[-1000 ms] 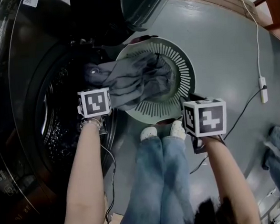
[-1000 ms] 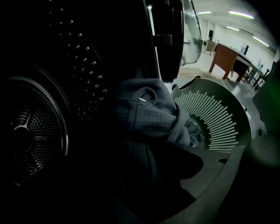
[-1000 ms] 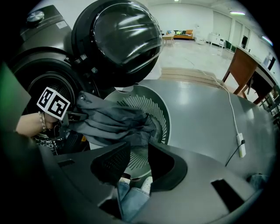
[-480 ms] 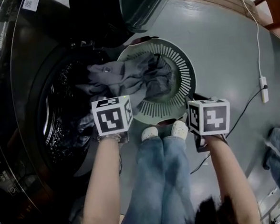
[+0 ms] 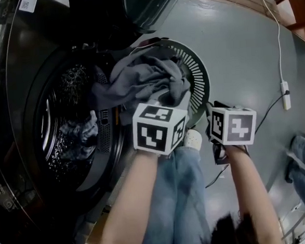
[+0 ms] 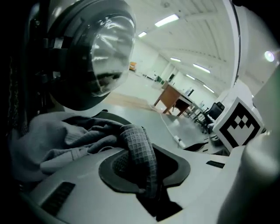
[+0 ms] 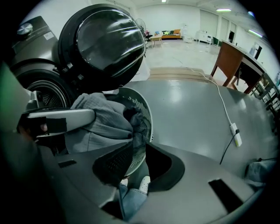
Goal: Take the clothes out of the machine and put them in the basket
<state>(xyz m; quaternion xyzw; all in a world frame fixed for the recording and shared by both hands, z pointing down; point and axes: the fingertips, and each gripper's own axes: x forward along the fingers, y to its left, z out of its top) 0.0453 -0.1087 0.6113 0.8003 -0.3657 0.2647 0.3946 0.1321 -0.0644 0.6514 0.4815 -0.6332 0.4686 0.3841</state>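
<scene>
Swung left gripper from drum at 9 o'clock to basket at 12 o'clock, jaws pinching grey garment; looked ready to drop. Held right gripper at 3 o'clock, jaws spread, empty.

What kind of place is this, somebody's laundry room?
Probably not a home: it looks like a big open office or lab hall. A front-loading washing machine stands open beside a basket, but wooden desks, office chairs and long ceiling lights fill the room behind.
</scene>
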